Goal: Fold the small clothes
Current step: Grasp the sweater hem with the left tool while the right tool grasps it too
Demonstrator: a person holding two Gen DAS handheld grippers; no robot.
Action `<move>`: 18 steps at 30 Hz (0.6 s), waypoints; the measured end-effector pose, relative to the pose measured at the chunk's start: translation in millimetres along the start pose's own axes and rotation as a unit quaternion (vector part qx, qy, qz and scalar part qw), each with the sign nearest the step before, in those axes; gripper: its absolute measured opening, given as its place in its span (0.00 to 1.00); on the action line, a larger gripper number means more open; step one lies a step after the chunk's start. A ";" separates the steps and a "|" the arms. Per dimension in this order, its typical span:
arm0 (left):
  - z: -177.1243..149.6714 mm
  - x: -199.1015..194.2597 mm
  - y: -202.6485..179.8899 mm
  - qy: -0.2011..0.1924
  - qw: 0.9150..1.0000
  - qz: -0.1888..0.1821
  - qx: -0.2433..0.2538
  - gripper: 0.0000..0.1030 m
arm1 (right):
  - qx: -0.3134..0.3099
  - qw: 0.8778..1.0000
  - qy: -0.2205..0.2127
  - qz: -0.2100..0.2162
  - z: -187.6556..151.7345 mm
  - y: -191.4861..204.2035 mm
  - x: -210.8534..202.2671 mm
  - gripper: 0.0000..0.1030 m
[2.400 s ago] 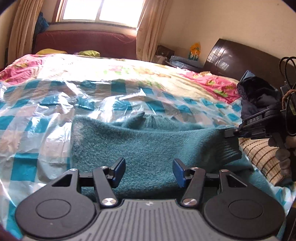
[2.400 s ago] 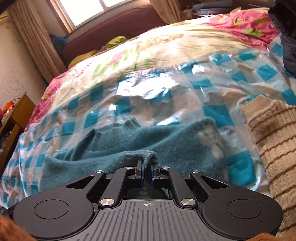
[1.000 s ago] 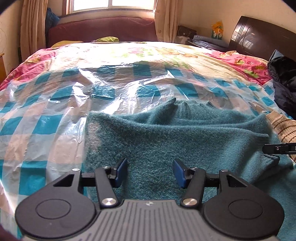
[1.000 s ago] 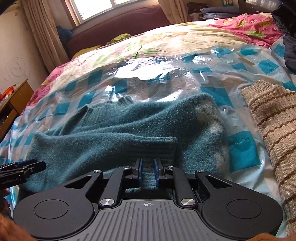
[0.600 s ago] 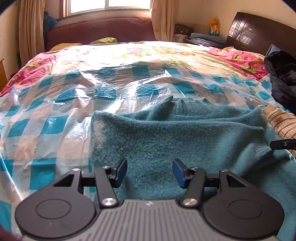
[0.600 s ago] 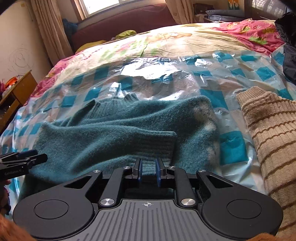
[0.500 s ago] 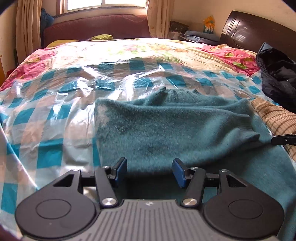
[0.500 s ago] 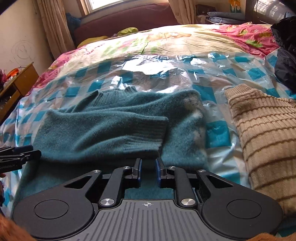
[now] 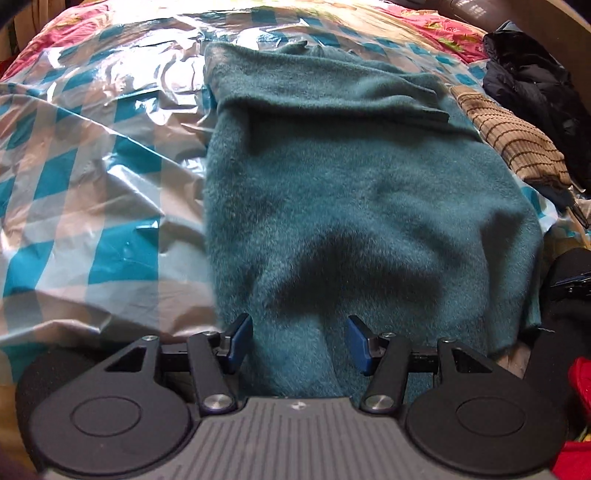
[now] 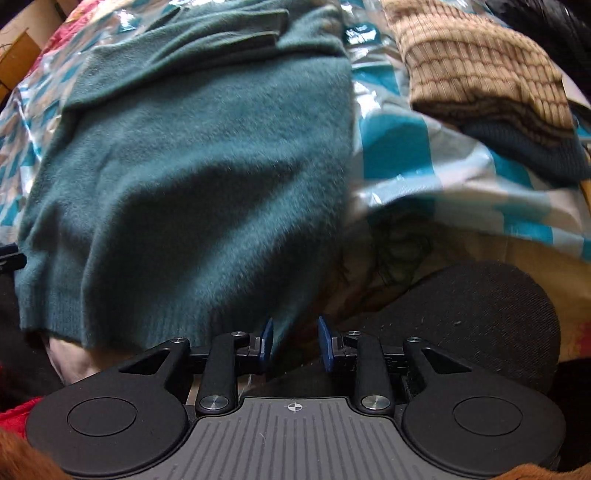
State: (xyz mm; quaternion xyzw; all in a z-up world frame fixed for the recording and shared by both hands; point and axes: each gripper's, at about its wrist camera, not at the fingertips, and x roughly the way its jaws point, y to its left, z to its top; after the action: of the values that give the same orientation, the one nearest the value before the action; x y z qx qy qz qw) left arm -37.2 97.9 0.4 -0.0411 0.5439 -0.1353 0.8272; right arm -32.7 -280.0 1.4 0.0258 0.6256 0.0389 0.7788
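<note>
Sweater (image 9: 351, 177), teal knit, is laid flat on the plastic sheet (image 9: 92, 155) that covers the bed, filling the middle of both wrist views. One sleeve (image 9: 332, 92) is seen folded across the chest near the top of the frame, its ribbed cuff (image 10: 273, 22) lying on the body. The sleeve folds are judged done; the lengthwise fold, hem to collar, is judged not yet made, since the body is spread out full length and the ribbed hem (image 10: 122, 325) hangs at the near edge of the bed.

Left gripper (image 9: 299, 341) is held open over the lower body of the sweater, cloth showing between the jaws but not pinched by the pads. Right gripper (image 10: 293, 343) is parted to a narrow gap, its jaws just opened further; it is set at the hem's right corner, with nothing clamped.

A striped tan garment (image 10: 480, 62) lies just beside the sweater at upper right, apart from it.

Hard to make out: the collar, cut off at the top edge; whether the second sleeve lies beneath the first; the hem's underside. A dark rounded shape (image 10: 480, 325) at lower right cannot be identified. The opposite gripper is cropped at the frame edge in each view.
</note>
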 end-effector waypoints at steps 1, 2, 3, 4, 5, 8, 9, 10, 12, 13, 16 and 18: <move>-2.3 0.4 -0.2 0.001 1.000 -0.002 -0.001 0.58 | 0.014 1.000 0.001 0.007 -2.8 -3.3 3.2 0.26; -5.9 1.3 0.1 0.002 1.000 -0.005 -0.005 0.58 | 0.020 1.000 -0.001 0.013 -4.0 -4.2 6.3 0.26; -7.2 2.4 0.7 0.007 1.000 -0.006 -0.012 0.58 | 0.030 0.999 -0.003 0.016 -2.8 -4.7 11.1 0.27; -8.6 2.9 1.6 0.010 1.000 -0.008 -0.021 0.58 | 0.036 0.999 0.000 0.022 -1.7 -4.8 14.9 0.27; -10.2 2.6 2.6 0.012 1.000 -0.011 -0.027 0.58 | 0.045 0.998 0.006 0.034 -0.6 -5.5 21.1 0.27; -16.0 1.6 3.3 0.017 0.999 -0.005 -0.033 0.58 | 0.047 0.998 0.014 0.041 0.8 -4.3 29.3 0.27; -17.6 2.0 3.4 0.020 0.999 -0.005 -0.035 0.57 | 0.046 0.998 0.012 0.042 1.5 -3.3 30.0 0.27; -18.6 2.3 3.1 0.026 0.999 -0.002 -0.037 0.57 | 0.049 0.998 0.013 0.046 2.4 -3.4 30.5 0.27; -20.7 -0.2 3.2 0.030 0.999 0.006 -0.044 0.57 | 0.056 0.997 0.012 0.052 3.0 -5.9 31.7 0.27; -22.1 -2.6 3.9 0.033 0.998 0.010 -0.047 0.57 | 0.058 0.997 0.010 0.055 2.4 -7.1 31.5 0.27; -25.3 -4.3 5.9 0.047 0.997 0.022 -0.062 0.57 | 0.061 0.996 0.006 0.060 0.3 -9.7 30.9 0.27; -27.6 3.3 5.1 0.063 0.995 0.019 -0.073 0.57 | 0.064 0.996 0.006 0.064 0.2 -11.3 33.1 0.27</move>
State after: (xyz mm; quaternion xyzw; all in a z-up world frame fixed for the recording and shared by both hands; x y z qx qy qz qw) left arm -60.2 104.1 -14.8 -0.0827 0.6039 -0.0815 0.7885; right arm -25.1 -288.1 -31.8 0.1151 0.6287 0.0490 0.7675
